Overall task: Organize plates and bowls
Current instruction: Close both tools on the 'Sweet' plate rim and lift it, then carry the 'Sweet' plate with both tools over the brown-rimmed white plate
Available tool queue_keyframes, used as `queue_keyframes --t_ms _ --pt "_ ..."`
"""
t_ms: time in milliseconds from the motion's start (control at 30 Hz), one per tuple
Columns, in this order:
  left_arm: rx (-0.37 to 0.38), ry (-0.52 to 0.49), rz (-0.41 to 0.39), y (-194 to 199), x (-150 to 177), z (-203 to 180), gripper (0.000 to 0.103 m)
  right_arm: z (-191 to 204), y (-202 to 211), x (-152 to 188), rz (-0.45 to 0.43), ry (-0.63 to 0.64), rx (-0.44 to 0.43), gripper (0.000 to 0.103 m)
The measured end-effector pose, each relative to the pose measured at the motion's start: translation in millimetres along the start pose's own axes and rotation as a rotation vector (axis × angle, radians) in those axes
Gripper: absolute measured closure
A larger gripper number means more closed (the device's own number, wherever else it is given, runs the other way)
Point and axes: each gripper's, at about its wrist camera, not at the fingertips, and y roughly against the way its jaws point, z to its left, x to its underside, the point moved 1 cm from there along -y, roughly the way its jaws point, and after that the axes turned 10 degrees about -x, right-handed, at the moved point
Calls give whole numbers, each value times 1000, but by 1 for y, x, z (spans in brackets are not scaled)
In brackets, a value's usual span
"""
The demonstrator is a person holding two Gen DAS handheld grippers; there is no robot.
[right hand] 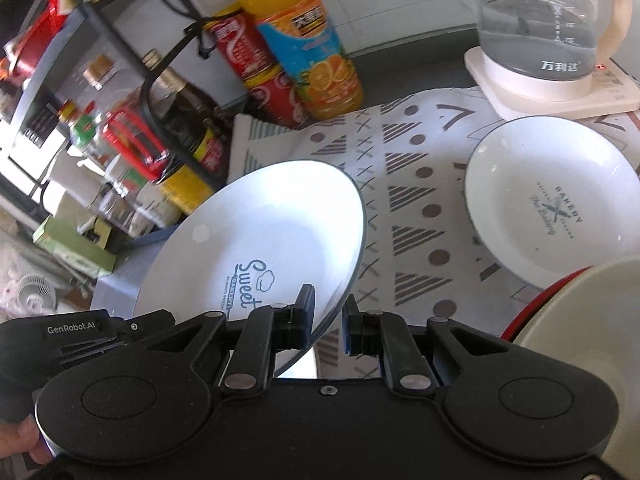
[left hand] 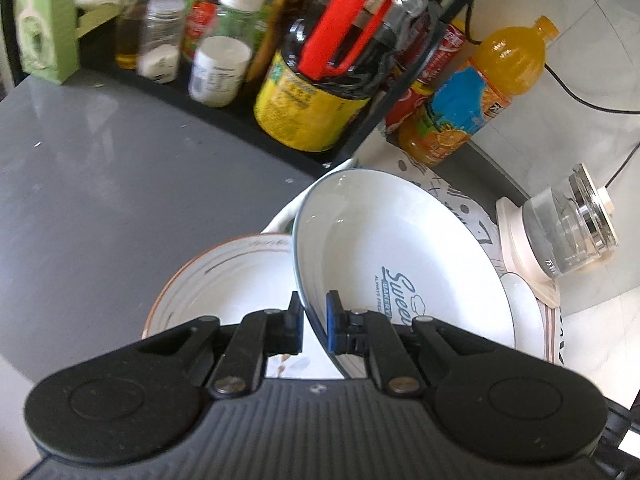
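A white "Sweet Bakery" plate point(left hand: 392, 256) with a dark rim is held tilted above the counter. My left gripper point(left hand: 314, 324) is shut on its near rim. My right gripper point(right hand: 329, 326) is shut on the opposite rim of the same plate point(right hand: 260, 236); the left gripper's body shows at the lower left of that view. Under the plate in the left wrist view lies a white plate with a brown rim point(left hand: 224, 280). A second white "Bakery" plate point(right hand: 552, 204) lies flat on the patterned mat point(right hand: 408, 168). A pale bowl with a red edge point(right hand: 580, 308) is at the right.
A black rack point(left hand: 224, 112) holds jars, sauce bottles and a red-handled jug. An orange juice bottle point(right hand: 304, 40) and red cans point(right hand: 260, 68) stand behind the mat. A glass kettle point(right hand: 548, 24) sits on its base at the back right. Grey countertop point(left hand: 100, 184) lies to the left.
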Motion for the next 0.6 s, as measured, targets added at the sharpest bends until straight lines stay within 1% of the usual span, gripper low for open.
queue_keyframes --t_ms 300,467,600 --pt "-34 58 -13 18 26 29 94 19 1 21 34 62 -31 90" --pt "-51 93 4 20 39 45 94 27 -1 32 59 91 -38 90" --pt "-64 101 20 20 48 54 93 34 -3 40 73 125 -24 90"
